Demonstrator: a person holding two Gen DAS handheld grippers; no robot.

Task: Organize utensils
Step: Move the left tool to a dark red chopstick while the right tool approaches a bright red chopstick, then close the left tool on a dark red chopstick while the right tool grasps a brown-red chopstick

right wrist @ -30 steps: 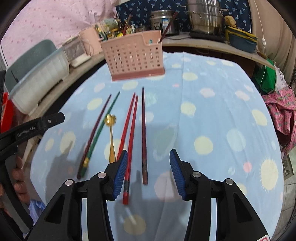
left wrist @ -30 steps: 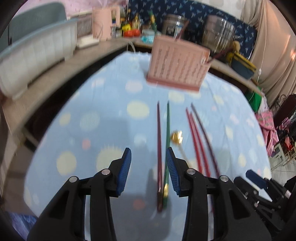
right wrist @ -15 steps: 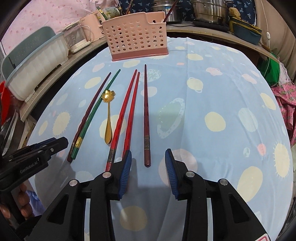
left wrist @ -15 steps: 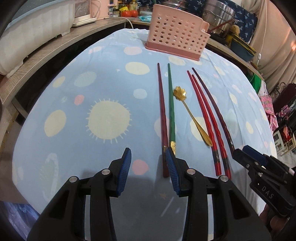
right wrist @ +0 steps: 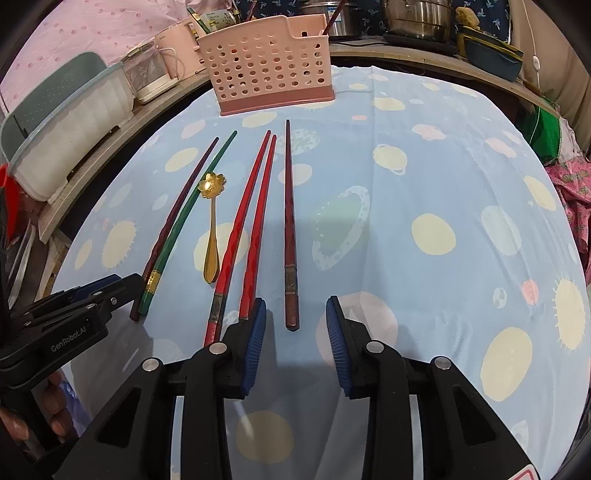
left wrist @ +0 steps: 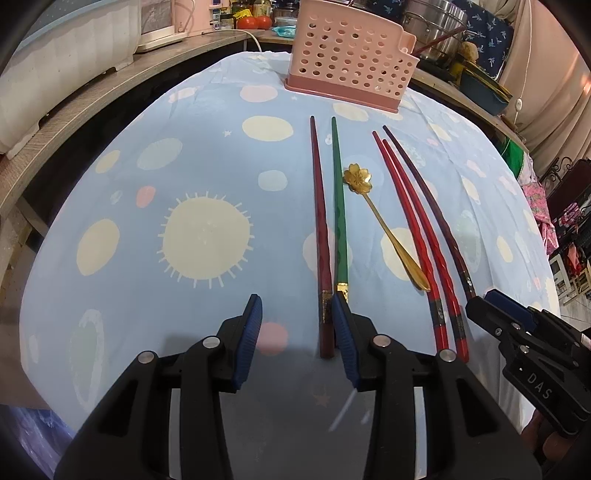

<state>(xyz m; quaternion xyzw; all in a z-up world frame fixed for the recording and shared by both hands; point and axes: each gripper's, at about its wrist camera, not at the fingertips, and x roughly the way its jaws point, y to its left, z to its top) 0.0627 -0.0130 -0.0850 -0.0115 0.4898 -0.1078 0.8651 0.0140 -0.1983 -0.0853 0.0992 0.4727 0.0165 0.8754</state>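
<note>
Spotted blue tablecloth [left wrist: 207,155], steel pot [right wrist: 417,14], white tub [right wrist: 70,125]

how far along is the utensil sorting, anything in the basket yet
Nothing looks done: I can't see anything inside the pink basket. Nothing is in hand either. The left gripper is open at the dark red chopstick beside the green chopstick; the right gripper is open around the maroon chopstick. Left: all five chopsticks, including the red pair, and the gold spoon.
</note>
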